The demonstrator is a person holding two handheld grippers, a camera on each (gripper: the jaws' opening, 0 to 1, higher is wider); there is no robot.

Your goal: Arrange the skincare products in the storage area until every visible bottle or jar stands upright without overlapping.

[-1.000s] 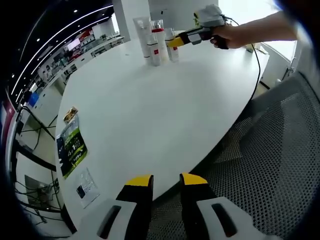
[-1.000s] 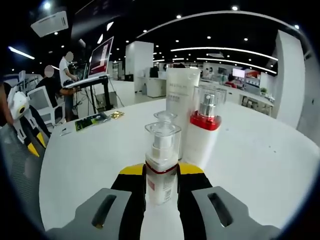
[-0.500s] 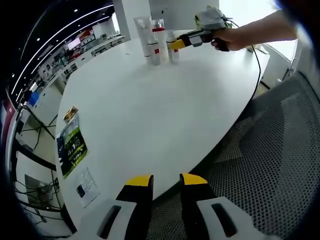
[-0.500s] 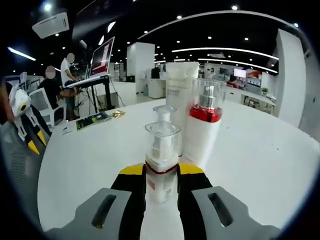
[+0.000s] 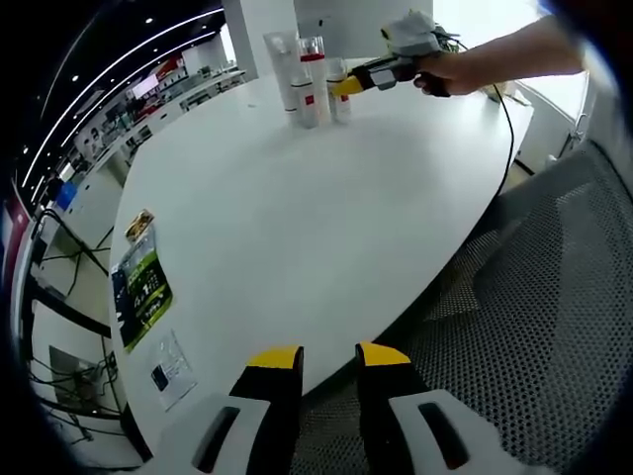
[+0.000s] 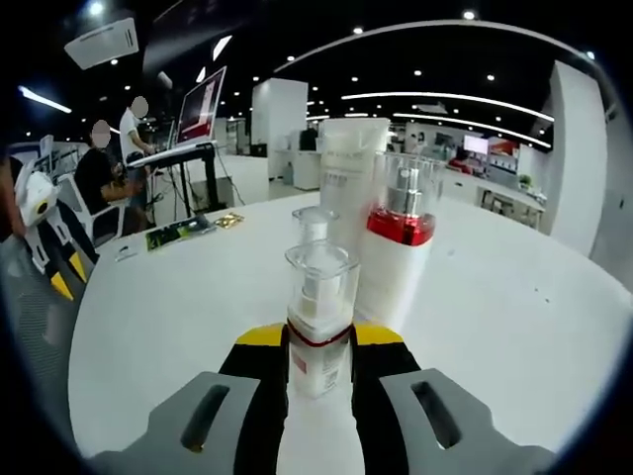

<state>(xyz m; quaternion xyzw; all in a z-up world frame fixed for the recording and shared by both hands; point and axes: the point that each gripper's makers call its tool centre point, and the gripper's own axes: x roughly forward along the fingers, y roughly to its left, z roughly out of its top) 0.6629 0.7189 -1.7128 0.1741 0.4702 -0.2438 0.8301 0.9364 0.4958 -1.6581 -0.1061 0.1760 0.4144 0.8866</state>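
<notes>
The right gripper (image 6: 318, 348) squeezes a small bottle (image 6: 318, 322) that could bump the tall bottle (image 6: 398, 252) just ahead, while the left gripper (image 5: 329, 358) waits open and empty.

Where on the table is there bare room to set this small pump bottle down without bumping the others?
The white table is bare between the product cluster and the green leaflet, and again toward the near edge by the mesh chair. It is crowded ahead of the right gripper, where the small pump bottle faces the red-collared bottle, the white tube and another clear-capped bottle.
</notes>
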